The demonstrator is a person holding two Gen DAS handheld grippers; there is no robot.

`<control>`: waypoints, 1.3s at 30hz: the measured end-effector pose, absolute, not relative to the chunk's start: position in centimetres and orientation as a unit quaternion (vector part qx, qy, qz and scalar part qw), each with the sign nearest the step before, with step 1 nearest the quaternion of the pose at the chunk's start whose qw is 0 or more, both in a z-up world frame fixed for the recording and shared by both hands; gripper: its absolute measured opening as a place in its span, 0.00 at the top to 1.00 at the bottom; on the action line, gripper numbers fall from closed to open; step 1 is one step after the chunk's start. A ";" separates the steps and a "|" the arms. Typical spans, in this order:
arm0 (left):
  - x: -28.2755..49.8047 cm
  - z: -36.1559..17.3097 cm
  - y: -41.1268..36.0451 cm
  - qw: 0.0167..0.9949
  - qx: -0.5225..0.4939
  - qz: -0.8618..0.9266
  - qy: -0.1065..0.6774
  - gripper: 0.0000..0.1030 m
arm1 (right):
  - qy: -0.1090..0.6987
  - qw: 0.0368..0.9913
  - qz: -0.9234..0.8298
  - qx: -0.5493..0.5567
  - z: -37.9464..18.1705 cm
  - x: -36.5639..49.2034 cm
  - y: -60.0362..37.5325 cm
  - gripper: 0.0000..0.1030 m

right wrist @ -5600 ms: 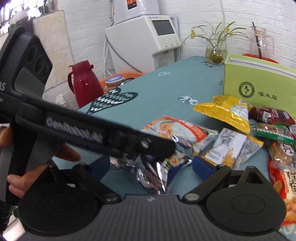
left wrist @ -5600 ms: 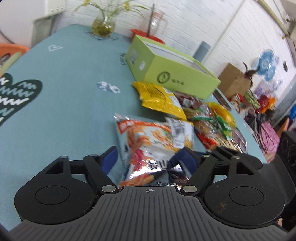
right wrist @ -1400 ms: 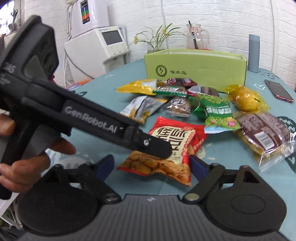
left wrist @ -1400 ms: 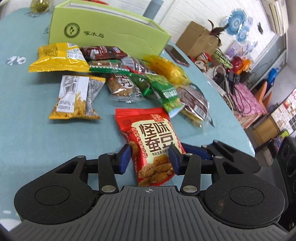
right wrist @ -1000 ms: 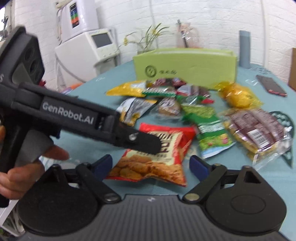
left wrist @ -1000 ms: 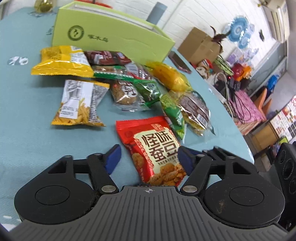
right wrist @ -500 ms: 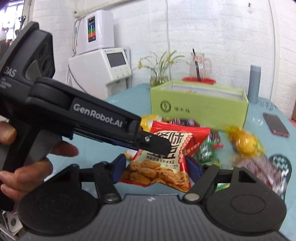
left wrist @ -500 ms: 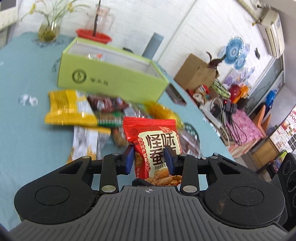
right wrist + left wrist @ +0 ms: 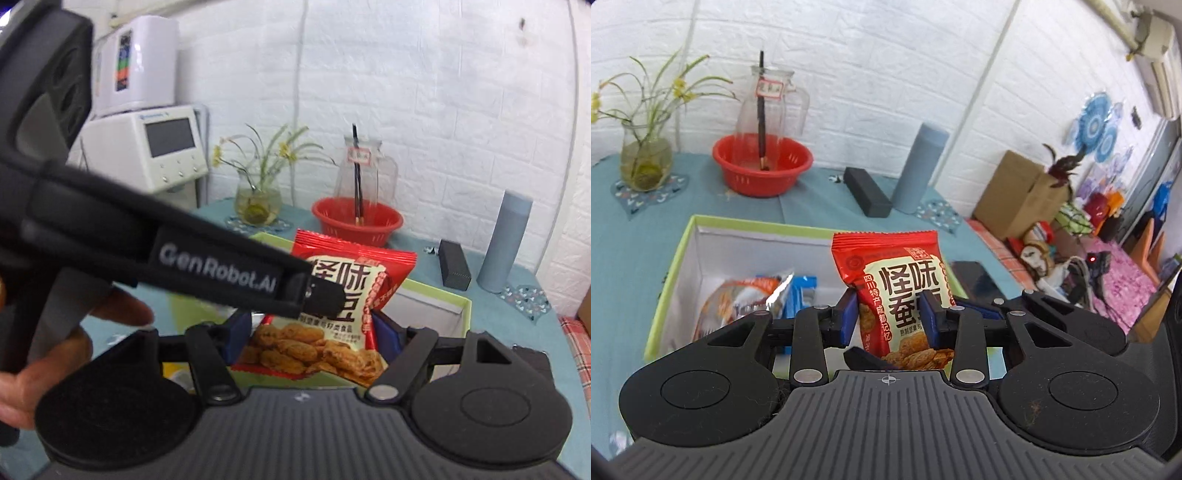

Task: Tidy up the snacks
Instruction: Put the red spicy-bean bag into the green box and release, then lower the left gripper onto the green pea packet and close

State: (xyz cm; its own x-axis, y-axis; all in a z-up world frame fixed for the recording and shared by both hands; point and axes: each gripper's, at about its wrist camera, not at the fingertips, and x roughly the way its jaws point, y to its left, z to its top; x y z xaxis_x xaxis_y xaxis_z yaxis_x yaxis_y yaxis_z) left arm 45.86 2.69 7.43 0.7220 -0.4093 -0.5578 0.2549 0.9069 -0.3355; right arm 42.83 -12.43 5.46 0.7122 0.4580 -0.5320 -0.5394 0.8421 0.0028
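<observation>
White brick wall behind the teal desk [image 9: 624,266], the left tongs [image 9: 888,319] clench a red snack packet [image 9: 901,291] mid-frame above the open green box [image 9: 670,266], already holding two packets, while right tongs [image 9: 312,334] gape empty.

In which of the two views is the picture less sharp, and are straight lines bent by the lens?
Left wrist view: mostly sharp; the print on the red snack packet is readable, and the white pipe on the wall bows from fisheye distortion. Right wrist view: softer; the left gripper crossing close to the lens is blurred, and the green box looks hazy.
</observation>
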 end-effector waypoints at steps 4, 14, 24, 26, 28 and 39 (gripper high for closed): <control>50.3 4.7 2.4 0.911 -0.112 -0.175 0.355 0.87 | 0.302 0.911 0.271 -0.074 3.3 47.0 -12.7 0.24; 45.0 7.2 3.0 0.932 -0.109 -0.199 0.283 0.41 | 0.230 0.937 0.261 -0.033 6.2 41.8 -18.1 0.10; 32.6 4.0 -0.1 0.903 -0.122 -0.265 0.314 0.34 | 0.280 0.943 0.182 0.010 1.5 27.2 -25.3 0.09; 30.7 2.2 -0.5 0.892 -0.136 -0.264 0.341 0.35 | 0.288 0.941 0.174 0.028 0.4 24.6 -25.8 0.09; 29.4 0.8 -0.6 0.882 -0.152 -0.260 0.364 0.38 | 0.292 0.934 0.199 0.049 -0.3 22.1 -25.6 0.09; 25.0 -1.4 2.1 0.890 -0.161 -0.177 0.388 0.44 | 0.341 0.899 0.273 -0.017 -3.3 23.4 -18.5 0.10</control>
State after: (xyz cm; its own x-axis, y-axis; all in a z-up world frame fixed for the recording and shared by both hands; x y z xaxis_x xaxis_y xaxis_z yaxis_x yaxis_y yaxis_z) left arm 24.96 2.06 -1.39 0.6355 -0.4402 -0.6343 0.1901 0.8855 -0.4240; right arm 23.44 -18.46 -3.32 0.6181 0.4789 -0.6234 -0.5023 0.8506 0.1554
